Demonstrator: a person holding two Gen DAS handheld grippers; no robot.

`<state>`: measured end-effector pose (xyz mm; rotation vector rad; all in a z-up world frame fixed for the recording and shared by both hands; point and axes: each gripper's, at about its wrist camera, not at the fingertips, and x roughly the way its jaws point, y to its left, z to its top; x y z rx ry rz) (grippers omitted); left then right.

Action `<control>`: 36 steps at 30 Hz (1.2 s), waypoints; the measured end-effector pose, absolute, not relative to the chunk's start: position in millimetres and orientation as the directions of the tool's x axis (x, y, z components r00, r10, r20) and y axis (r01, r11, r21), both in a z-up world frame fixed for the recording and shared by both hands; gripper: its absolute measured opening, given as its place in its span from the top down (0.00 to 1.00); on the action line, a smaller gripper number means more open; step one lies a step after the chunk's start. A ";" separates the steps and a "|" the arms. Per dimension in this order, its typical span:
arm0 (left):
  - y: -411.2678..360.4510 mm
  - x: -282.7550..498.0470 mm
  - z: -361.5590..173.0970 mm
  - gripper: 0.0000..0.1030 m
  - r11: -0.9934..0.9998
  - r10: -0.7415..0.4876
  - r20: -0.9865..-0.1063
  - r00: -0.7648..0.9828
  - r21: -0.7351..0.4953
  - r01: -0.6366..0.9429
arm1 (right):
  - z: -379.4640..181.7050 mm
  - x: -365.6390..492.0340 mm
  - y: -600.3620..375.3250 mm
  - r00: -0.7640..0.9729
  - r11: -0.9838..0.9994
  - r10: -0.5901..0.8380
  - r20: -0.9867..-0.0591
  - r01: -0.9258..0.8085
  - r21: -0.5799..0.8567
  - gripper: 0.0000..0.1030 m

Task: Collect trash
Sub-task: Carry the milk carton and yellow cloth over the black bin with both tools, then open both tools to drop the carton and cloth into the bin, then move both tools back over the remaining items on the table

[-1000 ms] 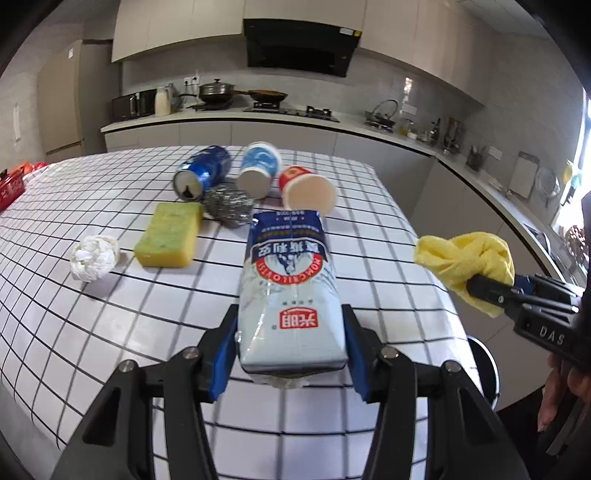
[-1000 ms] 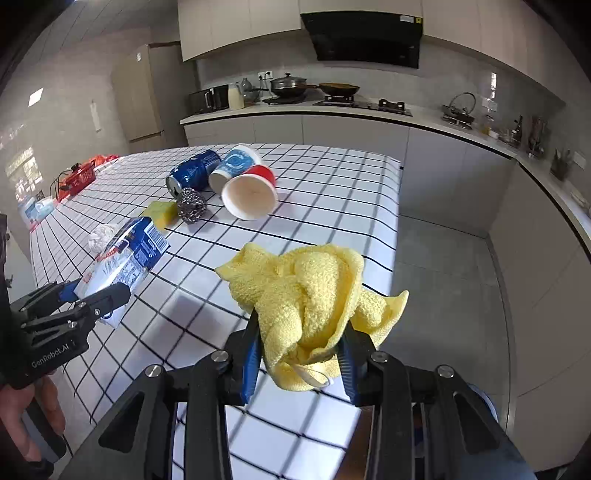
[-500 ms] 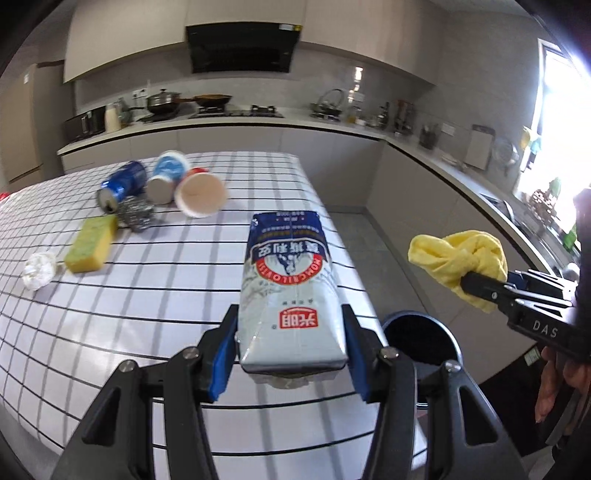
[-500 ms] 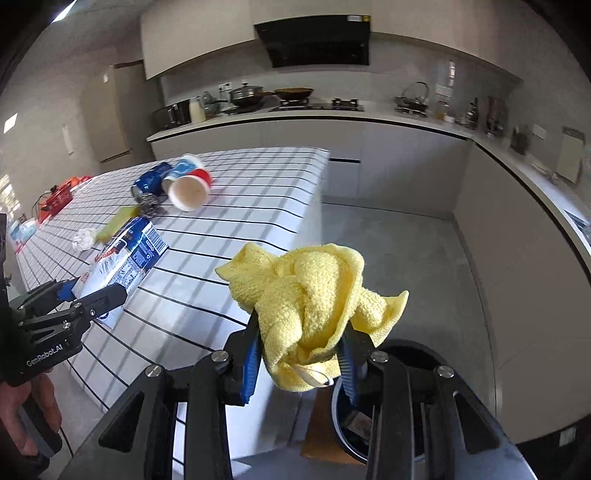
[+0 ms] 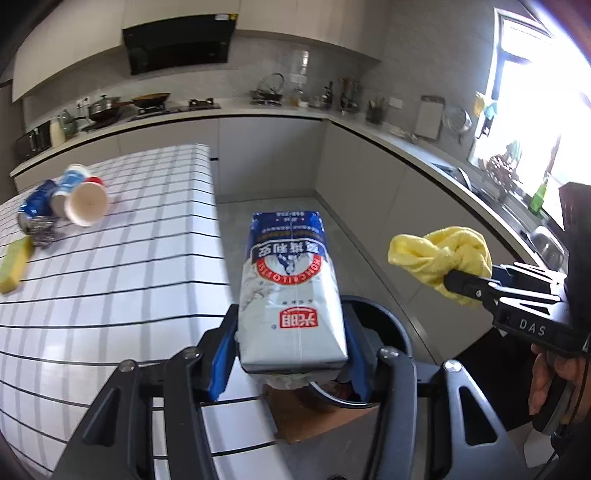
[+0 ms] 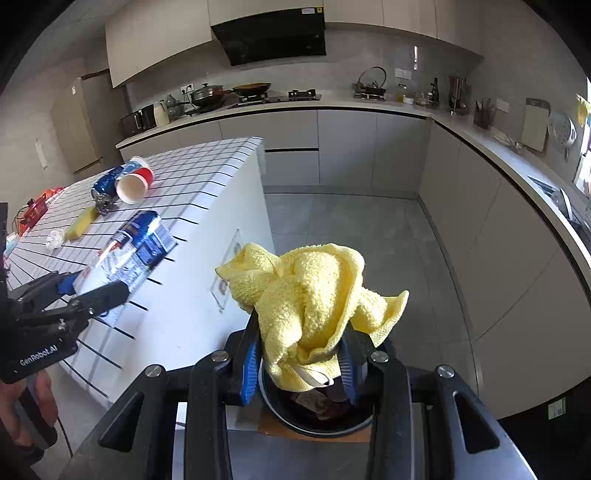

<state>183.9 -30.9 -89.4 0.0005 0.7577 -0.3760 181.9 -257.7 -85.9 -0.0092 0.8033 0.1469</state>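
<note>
- The table [image 5: 110, 280] is covered in white tile with dark grid lines and ends in a white side panel over a grey floor [image 6: 351, 229].
- Grey counters [image 6: 369, 107] run along the back wall and round the right corner, with a hob, pans and a kettle on top and a black hood [image 6: 273, 35] above.
- At the far end of the table lie a blue can [image 5: 35, 199], two paper cups [image 5: 86, 203] on their sides, a steel scourer [image 5: 42, 230] and a yellow-green sponge [image 5: 13, 267]; a crumpled white wad [image 6: 55, 238] sits nearer, seen from the right wrist.
- A dark round bin [image 6: 317, 417] stands on the floor on a brown board [image 5: 306, 421], just off the table's end.
- The left gripper [image 5: 291, 354] tilts downward at the table edge, its blue pads pressed on both sides of a white and blue milk carton [image 5: 291, 295], which sticks out forward above the bin's rim.
- The right gripper [image 6: 299, 365] also points down, clamped on a bunched yellow cloth [image 6: 310, 295] directly over the bin's mouth.
- A hand [image 5: 554, 380] grips the right gripper's handle.
</note>
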 end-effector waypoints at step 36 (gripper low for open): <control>-123.5 193.4 -198.6 0.17 0.975 -0.192 -0.805 0.561 -0.092 0.201 | -230.1 258.3 -382.5 0.493 0.964 0.211 -0.844 -0.250 0.095 0.08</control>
